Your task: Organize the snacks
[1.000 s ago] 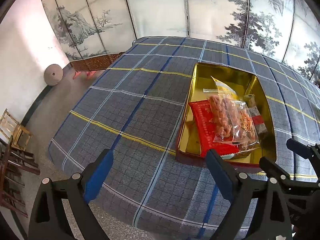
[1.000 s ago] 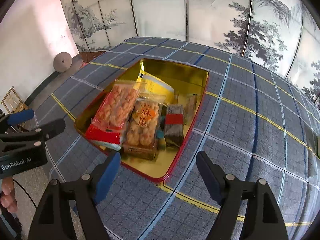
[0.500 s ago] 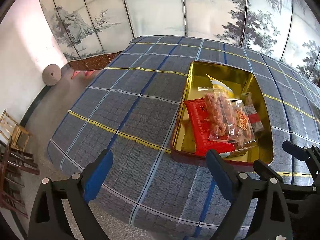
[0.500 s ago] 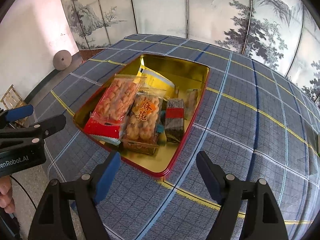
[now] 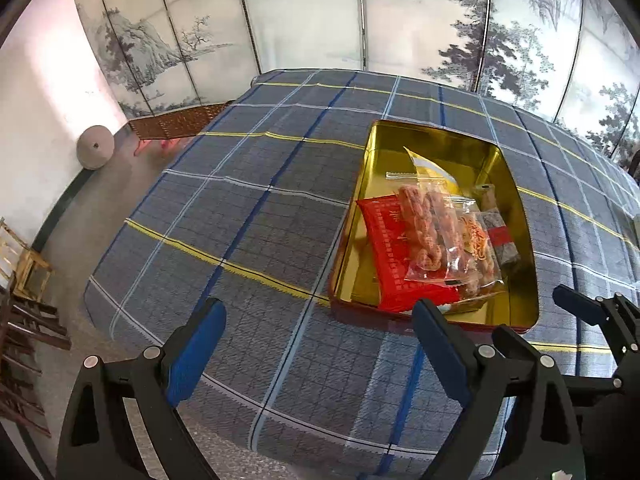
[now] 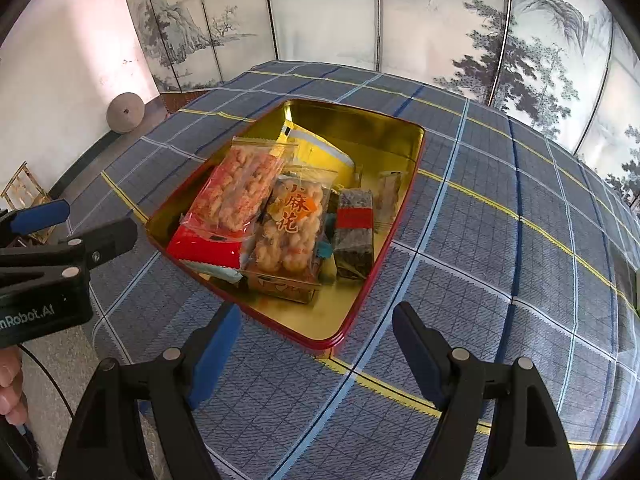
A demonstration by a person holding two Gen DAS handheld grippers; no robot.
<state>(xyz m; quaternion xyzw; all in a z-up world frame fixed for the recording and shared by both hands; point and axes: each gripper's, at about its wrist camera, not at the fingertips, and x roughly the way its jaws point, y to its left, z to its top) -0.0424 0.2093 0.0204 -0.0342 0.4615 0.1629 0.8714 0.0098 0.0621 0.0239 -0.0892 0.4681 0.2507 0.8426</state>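
A gold tin with a red rim (image 6: 416, 168) (image 5: 360, 208) sits on the blue plaid tablecloth and holds several snack packets. A red-based bag of fried twists (image 6: 236, 196) (image 5: 424, 232) lies at its left, a clear twist bag with orange characters (image 6: 292, 228) beside it, a dark bar with a red band (image 6: 354, 232) (image 5: 502, 240) at the right, and a yellow packet (image 6: 320, 148) behind. My left gripper (image 5: 318, 344) is open and empty over the cloth, left of the tin's near corner. My right gripper (image 6: 316, 348) is open and empty just before the tin's near rim.
The left gripper also shows at the left edge of the right wrist view (image 6: 60, 232), and the right gripper at the right of the left wrist view (image 5: 592, 312). The table's near edge (image 5: 160, 352) drops to a grey floor. Painted folding screens (image 6: 400, 20) stand behind; wooden chairs (image 5: 24, 280) at left.
Both grippers have drawn back slightly from the tin, which now sits a little farther off in both views. Both stay open and empty. The snacks have not moved.
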